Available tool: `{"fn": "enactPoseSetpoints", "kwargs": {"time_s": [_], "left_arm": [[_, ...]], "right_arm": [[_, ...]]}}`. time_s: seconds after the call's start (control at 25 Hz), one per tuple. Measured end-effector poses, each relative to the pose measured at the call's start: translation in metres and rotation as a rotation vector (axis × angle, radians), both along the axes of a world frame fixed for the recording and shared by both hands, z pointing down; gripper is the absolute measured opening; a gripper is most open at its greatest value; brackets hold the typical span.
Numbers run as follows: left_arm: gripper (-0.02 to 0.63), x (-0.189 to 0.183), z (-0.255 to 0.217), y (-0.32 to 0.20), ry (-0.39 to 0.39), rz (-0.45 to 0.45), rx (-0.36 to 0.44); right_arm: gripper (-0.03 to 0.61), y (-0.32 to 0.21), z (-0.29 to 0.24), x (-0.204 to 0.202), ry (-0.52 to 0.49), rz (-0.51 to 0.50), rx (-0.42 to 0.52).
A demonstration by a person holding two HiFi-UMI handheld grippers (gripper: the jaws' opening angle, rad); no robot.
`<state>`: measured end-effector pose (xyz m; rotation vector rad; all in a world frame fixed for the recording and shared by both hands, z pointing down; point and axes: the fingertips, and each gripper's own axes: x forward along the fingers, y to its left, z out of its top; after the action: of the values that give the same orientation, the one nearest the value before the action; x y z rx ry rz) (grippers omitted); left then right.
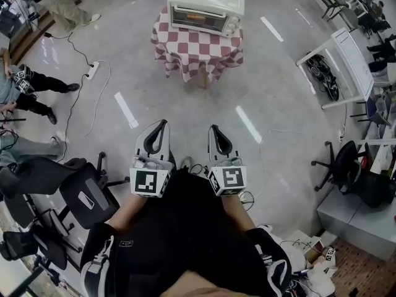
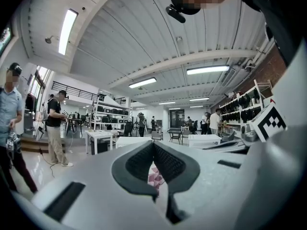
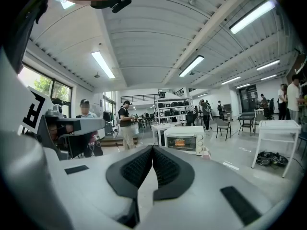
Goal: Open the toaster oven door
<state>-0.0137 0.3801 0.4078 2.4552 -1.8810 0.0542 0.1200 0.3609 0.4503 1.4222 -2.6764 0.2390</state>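
White boxy toaster oven (image 1: 206, 8), glass door shut, top centre of frame on small surface (image 1: 198, 57) draped in red-and-white checked cloth. Well apart from both tools. Jaws together, empty: left tool (image 1: 163, 124), right tool (image 1: 213, 129). Risk: arriving shut, bumping door instead of gripping; pull may drag oven across cloth.

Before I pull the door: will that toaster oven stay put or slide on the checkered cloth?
It may slide a little: the toaster oven sits on a draped checkered cloth, not bare tabletop. It looks boxy and low, so tipping seems unlikely. Only one table leg shows below the cloth, so the table might wobble.
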Motion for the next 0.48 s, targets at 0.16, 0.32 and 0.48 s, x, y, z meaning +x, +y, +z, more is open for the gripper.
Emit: {"fn": "enactPoseSetpoints", "kwargs": {"time_s": [0.16, 0.32, 0.48], "left_arm": [[0.009, 0.008, 0.008, 0.000, -0.008, -0.012, -0.034], [0.009, 0.018, 0.006, -0.011, -0.005, -0.003, -0.007], [0.009, 0.020, 0.013, -0.027, 0.001, 0.000, -0.016]], "right_arm": [[0.026, -0.001, 0.003, 0.008, -0.013, -0.007, -0.007], [0.026, -0.011, 0.006, 0.013, -0.013, -0.009, -0.005], [0.026, -0.027, 0.009, 0.015, -0.006, -0.006, -0.005]]}}
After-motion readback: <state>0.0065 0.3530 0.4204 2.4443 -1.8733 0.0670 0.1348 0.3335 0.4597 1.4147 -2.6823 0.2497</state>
